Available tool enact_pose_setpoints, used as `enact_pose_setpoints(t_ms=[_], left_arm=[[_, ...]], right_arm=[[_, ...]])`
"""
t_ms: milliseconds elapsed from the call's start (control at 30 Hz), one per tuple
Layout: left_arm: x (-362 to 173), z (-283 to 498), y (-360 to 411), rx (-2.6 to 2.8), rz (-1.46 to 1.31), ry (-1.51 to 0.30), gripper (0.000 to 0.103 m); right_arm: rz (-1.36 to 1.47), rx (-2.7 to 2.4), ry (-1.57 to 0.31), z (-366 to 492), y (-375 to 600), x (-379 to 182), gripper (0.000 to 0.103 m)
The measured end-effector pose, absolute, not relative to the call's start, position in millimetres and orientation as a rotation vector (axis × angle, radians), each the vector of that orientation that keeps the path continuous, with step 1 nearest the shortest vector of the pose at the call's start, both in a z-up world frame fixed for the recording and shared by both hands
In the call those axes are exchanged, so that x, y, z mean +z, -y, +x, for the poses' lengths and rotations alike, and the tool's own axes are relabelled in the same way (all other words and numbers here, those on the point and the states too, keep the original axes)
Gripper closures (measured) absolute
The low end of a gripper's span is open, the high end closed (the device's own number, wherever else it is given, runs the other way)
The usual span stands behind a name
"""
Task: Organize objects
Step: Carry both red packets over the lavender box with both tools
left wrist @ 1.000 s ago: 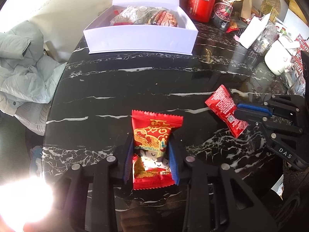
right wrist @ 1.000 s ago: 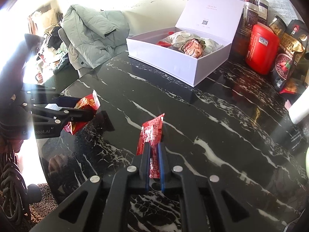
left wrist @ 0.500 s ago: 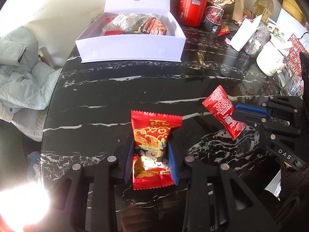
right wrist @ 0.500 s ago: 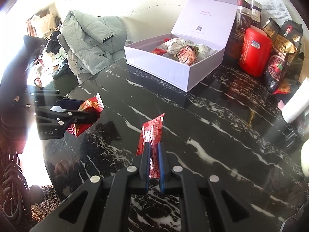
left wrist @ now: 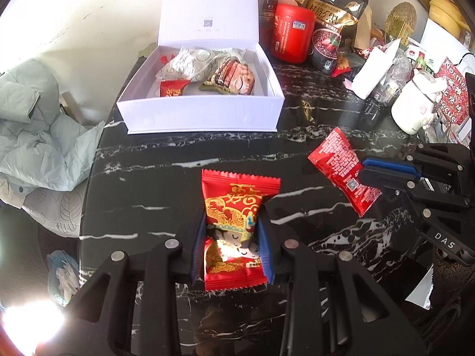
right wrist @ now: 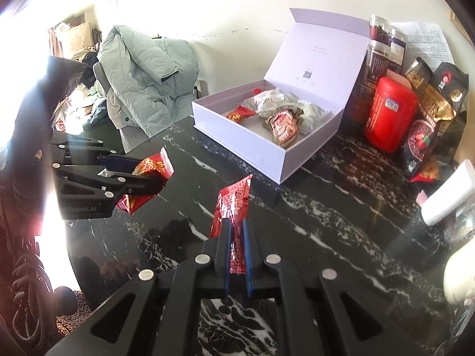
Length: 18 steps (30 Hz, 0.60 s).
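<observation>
My left gripper (left wrist: pixel 231 222) is shut on a red and gold snack packet (left wrist: pixel 234 207) and holds it above the black marble table (left wrist: pixel 166 184). It also shows in the right wrist view (right wrist: pixel 154 175) with that packet (right wrist: pixel 154 166). My right gripper (right wrist: pixel 236 225) is shut on a plain red snack packet (right wrist: pixel 233 204), seen in the left wrist view (left wrist: pixel 344 169) at the right. An open white box (left wrist: pixel 202 112) stands at the far side with several snack packets (left wrist: pixel 207 68) inside; it also shows in the right wrist view (right wrist: pixel 267 151).
A red canister (left wrist: pixel 292 34), dark snack bags (left wrist: pixel 332 29), jars and a white mug (left wrist: pixel 415 109) crowd the back right. A pale green jacket (left wrist: pixel 32 136) lies on a chair left of the table. Strong glare sits at the lower left.
Both grippers have moved forward and higher toward the white box, each still holding its packet. The box's contents show more fully now.
</observation>
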<state>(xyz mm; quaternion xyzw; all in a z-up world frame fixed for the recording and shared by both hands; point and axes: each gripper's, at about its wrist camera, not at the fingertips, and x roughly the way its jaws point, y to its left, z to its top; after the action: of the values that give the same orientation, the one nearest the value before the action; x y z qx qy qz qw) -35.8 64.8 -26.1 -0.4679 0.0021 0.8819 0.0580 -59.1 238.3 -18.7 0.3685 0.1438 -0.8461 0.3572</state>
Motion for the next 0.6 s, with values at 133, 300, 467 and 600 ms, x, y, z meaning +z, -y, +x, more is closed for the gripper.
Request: enact_pose_setpoints(t_ms=[133,300,467,600], left_arm=[[-18,-44,-63,2.684,-1.395,-0.012,0.073],[-6,-55,-63,2.697,-1.357,-0.040,0.073],[4,-70,-62,2.706,-1.325,-0.065,0.073],[10,-85,-63,2.708,-1.307,-0.098,0.073]], right_arm=[[0.916,-2.186,-0.387,-66,-234,-7,0.096],[0.893,-2.185,-0.390,-77,-230,5,0.096],[0.870,-2.190,-0.406,-88,-225,15,0.096],[0.848,-2.193,-0.422,-100,-221,22,0.096]])
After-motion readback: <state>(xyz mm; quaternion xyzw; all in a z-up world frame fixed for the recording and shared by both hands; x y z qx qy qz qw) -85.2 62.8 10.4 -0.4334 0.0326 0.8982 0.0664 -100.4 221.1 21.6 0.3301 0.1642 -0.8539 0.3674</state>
